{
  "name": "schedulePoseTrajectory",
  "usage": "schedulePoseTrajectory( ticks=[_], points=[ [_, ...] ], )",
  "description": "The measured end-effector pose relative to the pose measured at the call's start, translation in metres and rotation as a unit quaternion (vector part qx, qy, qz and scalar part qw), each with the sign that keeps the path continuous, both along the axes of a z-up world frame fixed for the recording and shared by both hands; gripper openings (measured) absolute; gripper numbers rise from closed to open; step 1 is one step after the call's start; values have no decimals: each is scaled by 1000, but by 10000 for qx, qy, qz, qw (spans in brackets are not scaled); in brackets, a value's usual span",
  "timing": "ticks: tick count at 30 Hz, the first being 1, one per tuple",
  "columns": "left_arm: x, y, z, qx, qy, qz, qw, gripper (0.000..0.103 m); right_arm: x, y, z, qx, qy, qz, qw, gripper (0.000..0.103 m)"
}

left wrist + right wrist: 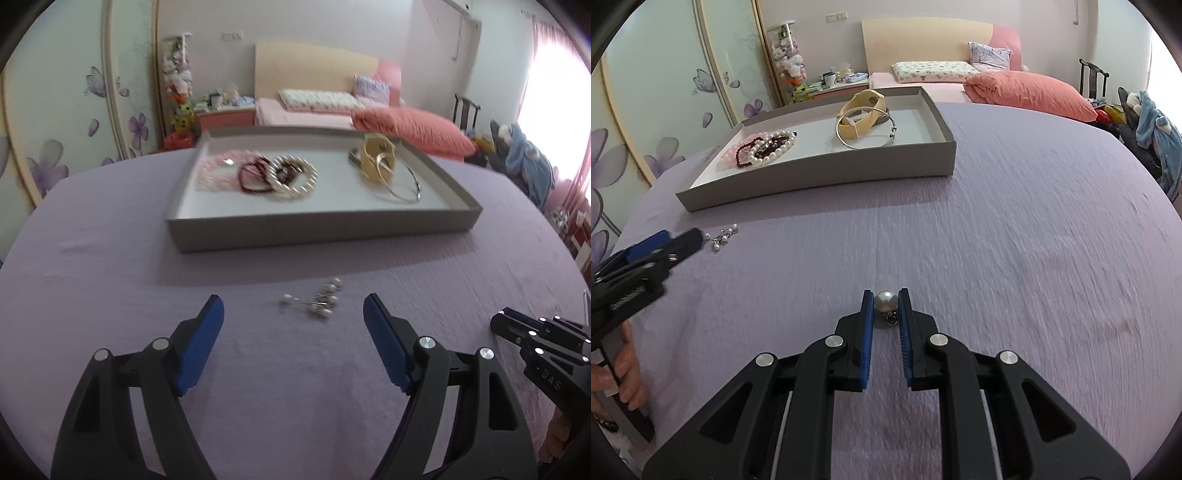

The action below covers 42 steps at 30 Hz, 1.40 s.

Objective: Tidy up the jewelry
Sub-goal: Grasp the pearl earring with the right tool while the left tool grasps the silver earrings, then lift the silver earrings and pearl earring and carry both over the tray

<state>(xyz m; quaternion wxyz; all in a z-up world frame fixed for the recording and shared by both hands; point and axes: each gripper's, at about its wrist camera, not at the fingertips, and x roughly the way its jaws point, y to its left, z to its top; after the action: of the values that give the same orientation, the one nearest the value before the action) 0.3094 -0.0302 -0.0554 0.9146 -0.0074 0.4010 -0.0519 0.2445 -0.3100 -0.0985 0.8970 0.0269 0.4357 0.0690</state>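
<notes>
A grey shallow tray (321, 230) (820, 173) sits on the purple cloth. It holds pearl, pink and dark red bead bracelets (291, 177) (764, 147), a yellow band (376, 157) (864, 110) and a silver bangle (402, 188) (868, 142). A small cluster of pearl earrings (323, 299) (724, 236) lies on the cloth in front of the tray. My left gripper (293, 304) (679, 238) stands open just short of that cluster, nothing between its fingers. My right gripper (885, 297) is shut on a single large pearl earring (885, 301) with a metal clasp.
The purple cloth (1034, 221) covers the whole round table. Behind it stand a bed with an orange quilt (1030, 92), a flowered wardrobe (665, 110) and a chair with clothes (1145, 122). A hand (624, 373) holds the left gripper's handle at the left edge.
</notes>
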Motion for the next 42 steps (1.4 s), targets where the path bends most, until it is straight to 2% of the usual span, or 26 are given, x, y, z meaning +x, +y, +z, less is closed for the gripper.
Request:
schedulePoseTrajectory(
  ticks=[5, 7, 10, 11, 13, 17, 25, 29, 33, 42],
  points=[
    [13, -17, -12, 150, 319, -91, 9993, 57, 0, -2, 0, 25, -12, 9, 10000, 14],
    [15, -20, -14, 226, 355, -74, 9991, 53, 0, -2, 0, 47, -14, 9, 10000, 14],
    [17, -27, -13, 323, 328, -151, 9988, 27, 0, -2, 0, 54, -15, 4, 10000, 14],
    [18, -28, -12, 316, 325, -198, 9988, 13, 0, -2, 0, 59, -14, 0, 10000, 14],
    [18, -31, -12, 373, 311, -212, 9986, 12, -1, -3, 0, 75, -15, -10, 10000, 14],
    [18, -25, -11, 207, 297, -172, 9992, 11, -2, -3, 1, 121, -10, -17, 9999, 14],
    [-3, -9, 0, 19, 12, -97, 10000, 11, -7, 0, 3, 168, -77, 32, 9998, 14],
    [-24, 8, 10, -259, -227, -31, 9994, 11, -15, 4, 9, 146, -298, 84, 9994, 14],
    [-50, 24, 22, -353, -501, 14, 9981, 11, -19, 7, 15, 132, -470, 131, 9987, 14],
    [-97, 38, 43, -532, -841, 78, 9950, 11, -41, 21, 33, 32, -984, 332, 9946, 14]
  ],
)
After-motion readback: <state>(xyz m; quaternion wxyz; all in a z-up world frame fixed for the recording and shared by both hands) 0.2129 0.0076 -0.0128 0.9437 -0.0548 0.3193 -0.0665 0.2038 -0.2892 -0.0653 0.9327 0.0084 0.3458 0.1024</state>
